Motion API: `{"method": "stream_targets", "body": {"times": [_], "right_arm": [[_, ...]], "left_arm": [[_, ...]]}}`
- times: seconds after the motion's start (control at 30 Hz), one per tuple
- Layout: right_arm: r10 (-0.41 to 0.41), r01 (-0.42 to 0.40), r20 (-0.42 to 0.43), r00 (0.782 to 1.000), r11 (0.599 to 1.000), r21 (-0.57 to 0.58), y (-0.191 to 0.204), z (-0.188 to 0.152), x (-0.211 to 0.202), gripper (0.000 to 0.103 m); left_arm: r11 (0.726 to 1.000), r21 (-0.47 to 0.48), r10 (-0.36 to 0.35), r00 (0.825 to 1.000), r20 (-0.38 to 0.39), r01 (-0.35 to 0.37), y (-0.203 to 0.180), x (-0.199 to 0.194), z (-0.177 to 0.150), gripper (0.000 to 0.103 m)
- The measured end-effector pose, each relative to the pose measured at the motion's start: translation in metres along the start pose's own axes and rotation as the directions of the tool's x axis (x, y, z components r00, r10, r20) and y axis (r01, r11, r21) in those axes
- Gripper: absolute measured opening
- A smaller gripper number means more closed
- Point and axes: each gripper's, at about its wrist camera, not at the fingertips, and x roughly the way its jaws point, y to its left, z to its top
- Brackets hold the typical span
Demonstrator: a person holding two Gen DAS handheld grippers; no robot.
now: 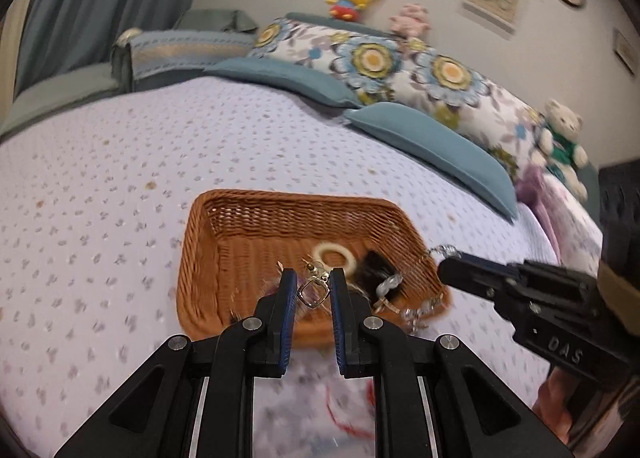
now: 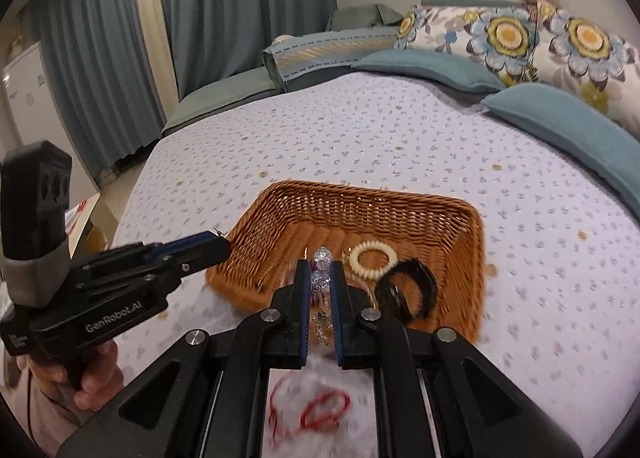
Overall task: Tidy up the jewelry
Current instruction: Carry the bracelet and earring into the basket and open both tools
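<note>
Gripping an earring (image 1: 311, 292), the left claw (image 1: 313, 278) hides basket (image 1: 240, 226) contents; right claw (image 2: 321, 272) pinches a blurred crystal strand (image 2: 322, 258).

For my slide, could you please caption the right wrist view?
Right gripper carries a crystal-bead chain over a wicker basket on the bed.

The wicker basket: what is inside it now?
Inside the wicker basket: a cream ring and a black band. The right gripper's fingers cover its near part.

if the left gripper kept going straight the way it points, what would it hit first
Probably the wicker basket: the left gripper, jaws shut on a gold earring, aims into it near the cream ring. Depth is unclear.
</note>
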Motion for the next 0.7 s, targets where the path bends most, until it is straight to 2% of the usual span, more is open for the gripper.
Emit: {"method": "stream_targets", "body": {"times": [0.17, 0.33, 0.53, 0.7], "right_arm": [[0.025, -0.023, -0.045, 0.999, 0.999, 0.043, -0.013, 0.023, 0.053, 0.012], [0.014, -0.01, -0.101, 0.995, 0.999, 0.045, -0.013, 0.039, 0.102, 0.012], [-0.01, 0.019, -0.16, 0.987, 0.998, 0.057, -0.012, 0.041, 0.143, 0.012], [-0.009, 0.025, -0.208, 0.978, 0.997, 0.075, -0.015, 0.033, 0.157, 0.012]], "left_arm": [[0.999, -0.051, 0.015, 0.999, -0.036, -0.017, 0.029, 0.048, 0.012, 0.016], [0.999, -0.042, 0.019, 0.998, -0.057, -0.021, 0.041, 0.08, 0.015, 0.016], [0.999, -0.028, 0.043, 0.995, -0.095, -0.045, 0.048, 0.104, 0.01, 0.016], [0.998, -0.018, 0.052, 0.991, -0.122, -0.054, 0.05, 0.115, 0.004, 0.017]]}}
